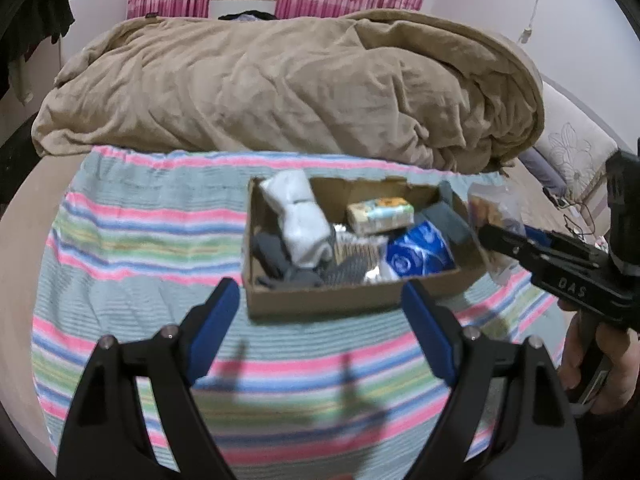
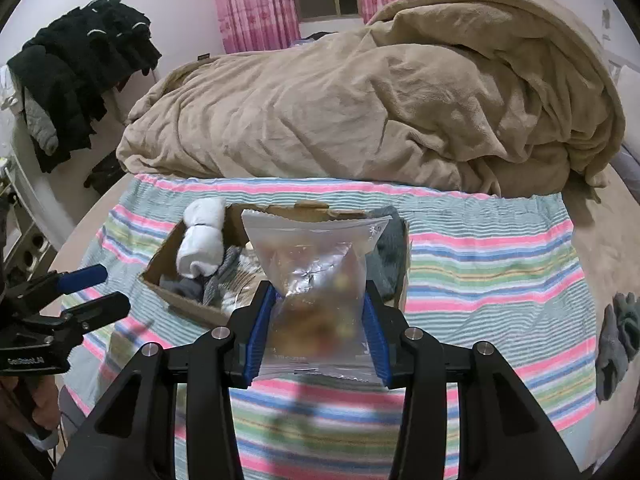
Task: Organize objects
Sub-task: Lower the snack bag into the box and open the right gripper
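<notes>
A cardboard box (image 1: 320, 300) sits on a striped towel (image 1: 140, 240) on the bed; it also shows in the right wrist view (image 2: 168, 260). It holds a white sock roll (image 1: 300, 220), grey socks (image 1: 276, 264), a tissue pack (image 1: 380, 212) and a blue packet (image 1: 420, 254). My right gripper (image 2: 320, 296) is shut on a clear snack bag (image 2: 312, 264), held just above the box's right end; the bag shows in the left wrist view (image 1: 494, 216). My left gripper (image 1: 320, 292) is open and empty, in front of the box.
A bunched tan blanket (image 1: 300, 80) lies behind the towel. A grey sock pair (image 2: 618, 332) lies on the towel's right edge. Dark clothes (image 2: 80, 64) hang at the left. A pillow (image 1: 572, 148) lies at the right.
</notes>
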